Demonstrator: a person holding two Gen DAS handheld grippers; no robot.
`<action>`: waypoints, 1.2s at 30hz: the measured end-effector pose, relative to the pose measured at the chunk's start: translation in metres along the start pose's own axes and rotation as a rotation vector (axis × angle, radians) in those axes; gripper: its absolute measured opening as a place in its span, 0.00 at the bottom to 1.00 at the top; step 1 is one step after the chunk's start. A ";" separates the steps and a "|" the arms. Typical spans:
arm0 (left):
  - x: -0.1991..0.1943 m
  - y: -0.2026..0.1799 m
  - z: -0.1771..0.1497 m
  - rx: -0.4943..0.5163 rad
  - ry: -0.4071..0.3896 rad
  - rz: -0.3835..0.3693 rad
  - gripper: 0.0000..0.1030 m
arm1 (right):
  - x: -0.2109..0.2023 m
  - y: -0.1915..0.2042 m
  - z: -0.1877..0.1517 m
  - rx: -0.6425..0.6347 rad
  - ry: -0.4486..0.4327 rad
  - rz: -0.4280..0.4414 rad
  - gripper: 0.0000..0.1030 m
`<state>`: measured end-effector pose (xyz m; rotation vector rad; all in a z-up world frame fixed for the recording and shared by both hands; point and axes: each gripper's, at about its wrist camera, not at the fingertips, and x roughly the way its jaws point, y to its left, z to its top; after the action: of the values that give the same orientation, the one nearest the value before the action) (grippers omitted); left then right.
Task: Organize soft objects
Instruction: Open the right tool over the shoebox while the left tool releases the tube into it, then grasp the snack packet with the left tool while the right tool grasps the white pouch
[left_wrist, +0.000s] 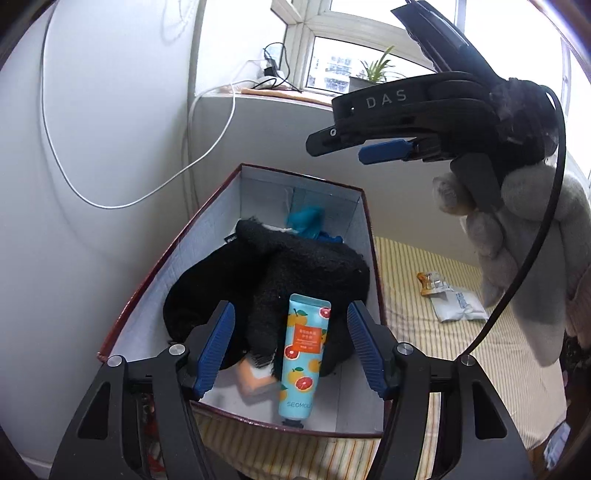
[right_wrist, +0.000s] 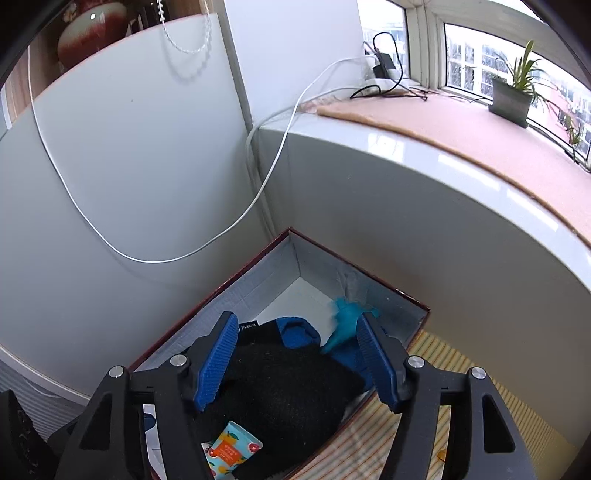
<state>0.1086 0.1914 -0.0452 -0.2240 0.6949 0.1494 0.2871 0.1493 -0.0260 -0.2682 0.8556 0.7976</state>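
While both gape empty, left hand-held gripper (left_wrist: 290, 347), right hand-held gripper (right_wrist: 297, 360) above box (left_wrist: 177, 258)

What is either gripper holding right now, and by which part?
Nothing: the left gripper and right gripper both stand open over the box.

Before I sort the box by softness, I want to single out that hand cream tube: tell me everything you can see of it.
The hand cream tube is a pale blue squeeze tube, plastic by its look, printed with orange and pink grapefruit slices and an orange label panel. It lies inside the box, crimped end up against the black knit fabric, dark cap end down on the white floor near the front wall. A peach-coloured item sits at its left side. No tool touches it.
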 end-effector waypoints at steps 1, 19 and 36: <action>-0.002 0.000 0.000 0.004 -0.002 -0.002 0.61 | -0.003 -0.001 -0.001 0.002 -0.002 -0.001 0.61; -0.035 -0.020 0.002 0.029 -0.037 -0.013 0.61 | -0.131 -0.085 -0.093 0.177 -0.107 -0.023 0.61; 0.011 -0.137 -0.005 0.193 0.061 -0.160 0.61 | -0.176 -0.189 -0.225 0.330 -0.056 -0.194 0.63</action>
<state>0.1427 0.0582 -0.0347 -0.0990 0.7439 -0.0773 0.2257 -0.1866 -0.0545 -0.0351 0.8792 0.4713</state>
